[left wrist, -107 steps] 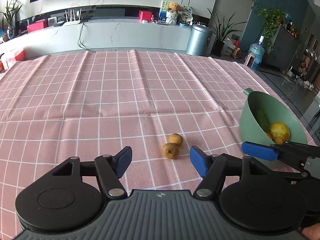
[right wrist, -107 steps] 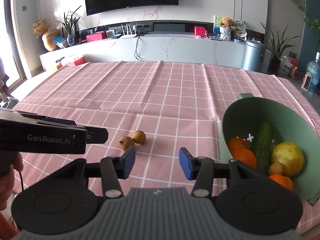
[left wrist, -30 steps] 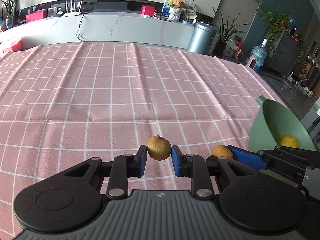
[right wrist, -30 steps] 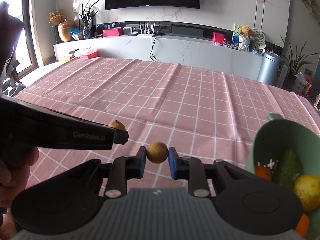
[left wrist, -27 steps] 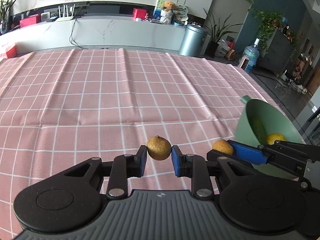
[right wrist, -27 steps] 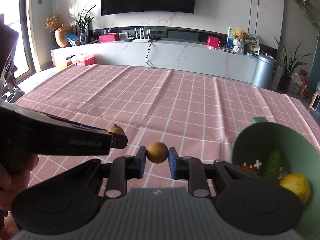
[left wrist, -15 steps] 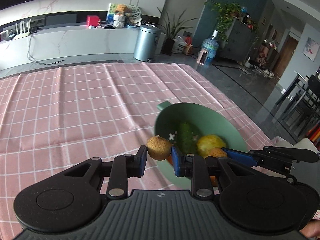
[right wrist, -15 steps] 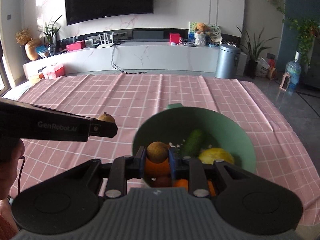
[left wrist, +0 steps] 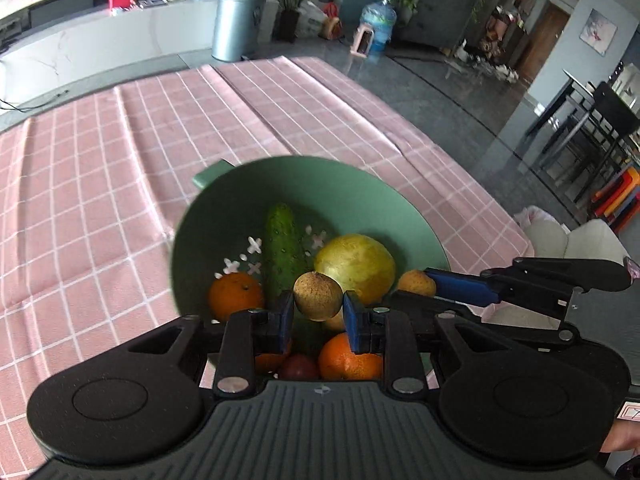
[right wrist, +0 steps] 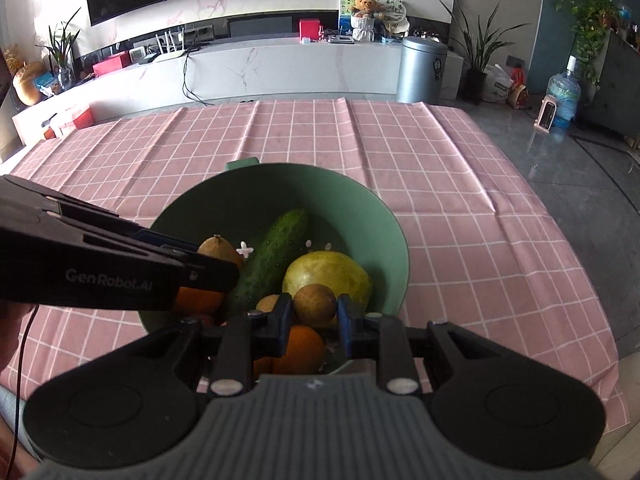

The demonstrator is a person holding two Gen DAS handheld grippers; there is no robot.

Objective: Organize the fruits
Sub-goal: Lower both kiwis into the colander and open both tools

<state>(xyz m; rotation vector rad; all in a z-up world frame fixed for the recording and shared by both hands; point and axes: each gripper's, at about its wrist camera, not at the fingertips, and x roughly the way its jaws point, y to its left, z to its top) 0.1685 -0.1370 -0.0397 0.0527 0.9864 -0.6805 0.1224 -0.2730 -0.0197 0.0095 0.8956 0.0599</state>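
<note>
A: Start with what sits nearest in the left wrist view.

B: The left gripper [left wrist: 318,316] fills the lower half of the frame, angled down; its blue pads are clenched on a small brown fruit [left wrist: 318,296] at centre frame; that fruit hangs over the green bowl [left wrist: 360,192], not resting in it.

A: And the right wrist view?

B: Much the same pose; the right gripper [right wrist: 314,322] tilts down, its pads grasping a second small brown fruit [right wrist: 314,305] at lower centre, over the same bowl [right wrist: 276,188].

A: Does each view catch the other gripper?

B: Yes; in the left view the right gripper comes in from the right edge, its blue finger beside the round fruit it carries; in the right view the left gripper crosses from the left edge as a dark bar, its fruit peeking above the tip; a bit of hand shows at the far left edge.

A: What lies in the bowl?

B: A cucumber [right wrist: 272,258] leaning across the middle, a large yellow-green fruit [right wrist: 328,276] to its right, oranges [left wrist: 236,296] nearer the camera; the left view alone shows a dark red fruit [left wrist: 298,367] low between the fingers.

A: Farther back?

B: The pink checked tablecloth [right wrist: 460,184] runs to the table's far edge; the right view shows a white counter [right wrist: 280,68] and a dark screen at upper left; the left view shows dining chairs [left wrist: 600,120] at the right edge; a grey bin [left wrist: 236,24] appears in both.
</note>
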